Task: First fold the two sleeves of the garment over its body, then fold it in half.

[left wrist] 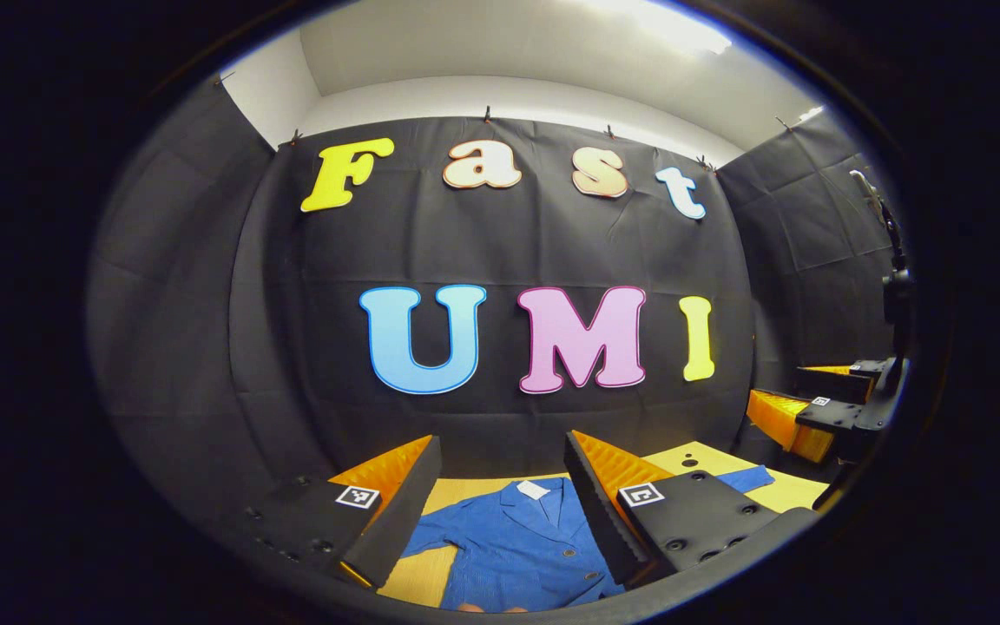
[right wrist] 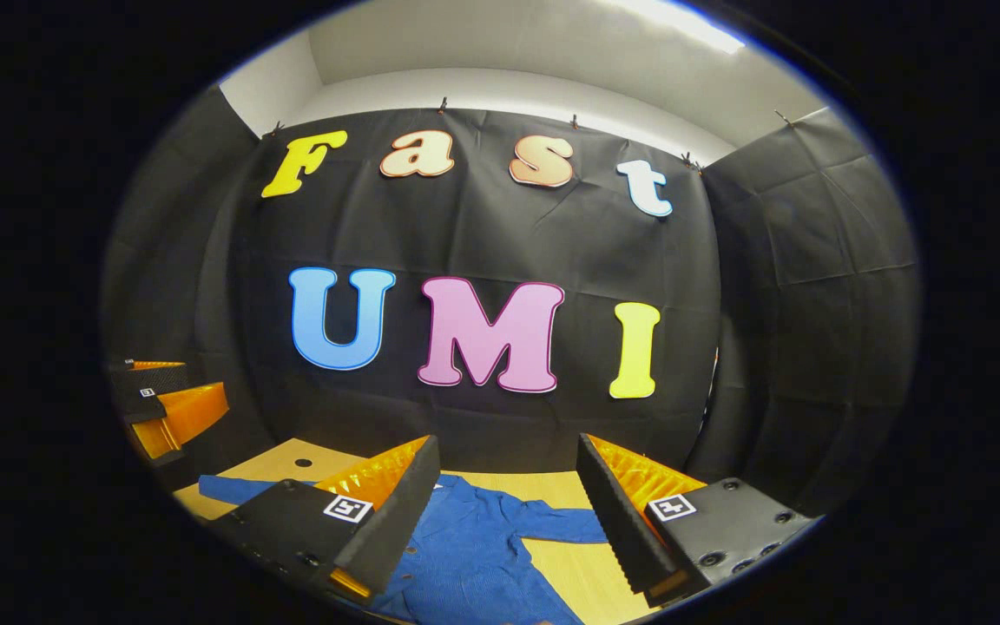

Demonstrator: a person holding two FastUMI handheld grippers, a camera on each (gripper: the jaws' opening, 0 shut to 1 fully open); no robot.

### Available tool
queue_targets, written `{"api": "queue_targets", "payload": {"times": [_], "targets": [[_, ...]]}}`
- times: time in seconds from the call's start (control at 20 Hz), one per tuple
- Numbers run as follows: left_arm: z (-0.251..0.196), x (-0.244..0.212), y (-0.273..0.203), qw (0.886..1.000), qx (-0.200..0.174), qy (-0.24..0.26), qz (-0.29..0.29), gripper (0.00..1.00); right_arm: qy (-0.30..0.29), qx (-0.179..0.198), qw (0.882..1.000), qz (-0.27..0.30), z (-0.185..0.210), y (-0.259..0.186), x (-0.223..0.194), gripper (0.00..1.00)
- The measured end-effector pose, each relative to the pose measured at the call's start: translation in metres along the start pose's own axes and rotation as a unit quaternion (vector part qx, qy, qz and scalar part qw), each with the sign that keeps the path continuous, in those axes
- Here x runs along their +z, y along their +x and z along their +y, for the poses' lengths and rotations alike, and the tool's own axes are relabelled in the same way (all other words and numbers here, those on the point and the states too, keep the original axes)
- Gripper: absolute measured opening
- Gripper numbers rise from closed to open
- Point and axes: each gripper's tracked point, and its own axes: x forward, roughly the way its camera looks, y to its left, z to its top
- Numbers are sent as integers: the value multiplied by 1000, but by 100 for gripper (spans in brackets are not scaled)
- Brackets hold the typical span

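Note:
A blue button-up garment (left wrist: 517, 542) lies flat on the wooden table (left wrist: 465, 490), collar toward the far wall. Part of one sleeve (left wrist: 747, 477) reaches out to the right past my finger. My left gripper (left wrist: 502, 451) hangs open above the collar, apart from the cloth. In the right gripper view the same garment (right wrist: 474, 555) lies below, one sleeve (right wrist: 565, 525) stretched right and the other sleeve (right wrist: 226, 489) stretched left. My right gripper (right wrist: 509, 451) is open above it with nothing held. The right gripper (left wrist: 808, 417) appears at the right edge of the left gripper view, and the left gripper (right wrist: 166, 404) at the left edge of the right gripper view.
The table's back edge meets the black cloth wall (left wrist: 509, 243). A small round hole (right wrist: 302, 463) marks the tabletop near its far left corner. Bare wood (right wrist: 587, 573) lies to the right of the garment's body.

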Motion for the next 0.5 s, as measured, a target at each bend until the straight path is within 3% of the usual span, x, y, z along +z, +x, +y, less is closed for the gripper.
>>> {"api": "queue_targets", "payload": {"times": [0.5], "targets": [[-7,-4,-3,1000,4,17,14,82,29,-6,999,20,-17,35,-25,99]]}}
